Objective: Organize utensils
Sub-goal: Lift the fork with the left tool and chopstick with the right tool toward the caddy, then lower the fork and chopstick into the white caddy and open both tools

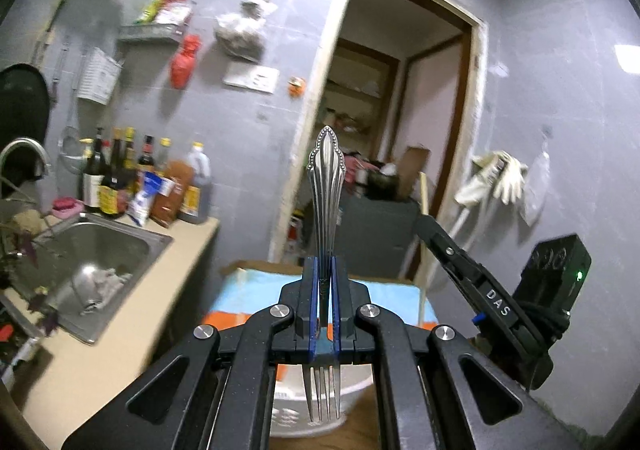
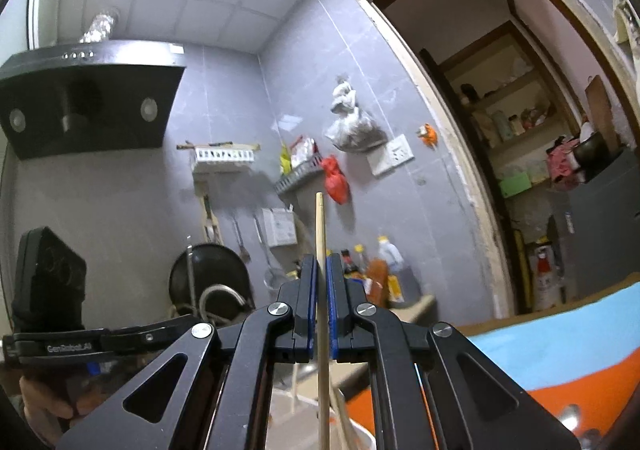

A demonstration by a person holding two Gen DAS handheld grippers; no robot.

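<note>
**Fork and chopstick carried clear of the white basket**

Grey-tiled kitchen walls, a doorway (image 1: 400, 98) and a beige tabletop (image 1: 120, 330) with a steel sink (image 1: 104, 250) form the backdrop; a blue and orange cloth (image 1: 248, 290) is spread over a second surface ahead.

A fork (image 1: 326, 210) is gripped by the left tongs (image 1: 325, 290), the blue pads closed on its neck, so that the ornate handle stands upward and the tines hang below, over a white basket (image 1: 352, 402). A single wooden chopstick (image 2: 321, 290) is clamped upright by the right tongs (image 2: 320, 290), also closed. In the left wrist view the right tool appears at the right edge; in the right wrist view the left tool and the hand (image 2: 44, 406) around it are seen at lower left.

The step in hand is judged to be the carrying of both utensils toward wherever each kind is sorted. Both grips are best kept firm and both utensils kept vertical, since a slim chopstick could pivot between the pads. The tools should be kept apart to avoid a knock.

Within the basket little can be made out; at least one more pale stick (image 2: 344, 414) leans in it in the right wrist view. A crumpled cloth (image 1: 106, 282) lies in the sink. Bottles (image 1: 140, 178) are lined up behind the sink.
</note>
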